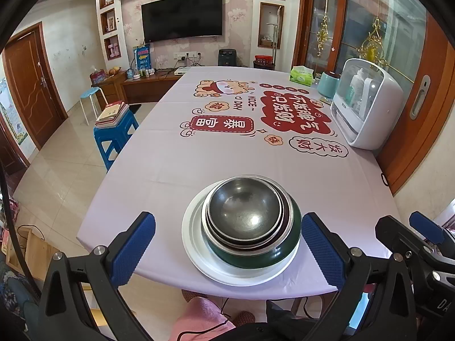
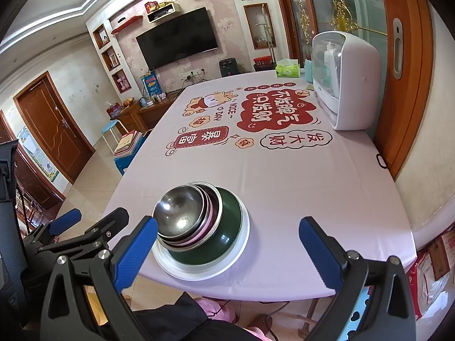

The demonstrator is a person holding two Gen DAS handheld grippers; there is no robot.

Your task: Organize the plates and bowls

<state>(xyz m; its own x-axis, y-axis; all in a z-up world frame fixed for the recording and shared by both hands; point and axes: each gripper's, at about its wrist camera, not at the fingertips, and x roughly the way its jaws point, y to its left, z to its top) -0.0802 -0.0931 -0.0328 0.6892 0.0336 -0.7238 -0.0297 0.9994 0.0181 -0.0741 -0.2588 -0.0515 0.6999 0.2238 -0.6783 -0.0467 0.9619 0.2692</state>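
Note:
A stack stands near the table's front edge: a white plate [image 1: 196,264] at the bottom, a dark green bowl [image 1: 256,257] on it, and several steel bowls [image 1: 244,210] nested inside. My left gripper [image 1: 229,217] is open, just short of the stack, which shows between its blue fingers [image 1: 133,250]. In the right wrist view the steel bowls [image 2: 182,213], green bowl [image 2: 230,227] and plate [image 2: 176,268] lie ahead to the left. My right gripper [image 2: 227,223] is open and holds nothing, with its left finger close to the stack.
A lilac printed tablecloth [image 1: 227,147] covers the table. At its right side stand a white dish cabinet [image 1: 369,105], a teal canister [image 1: 328,85] and a green tissue box [image 1: 301,75]. A blue stool with books [image 1: 116,130] stands left of the table. A person's pink slippers show below.

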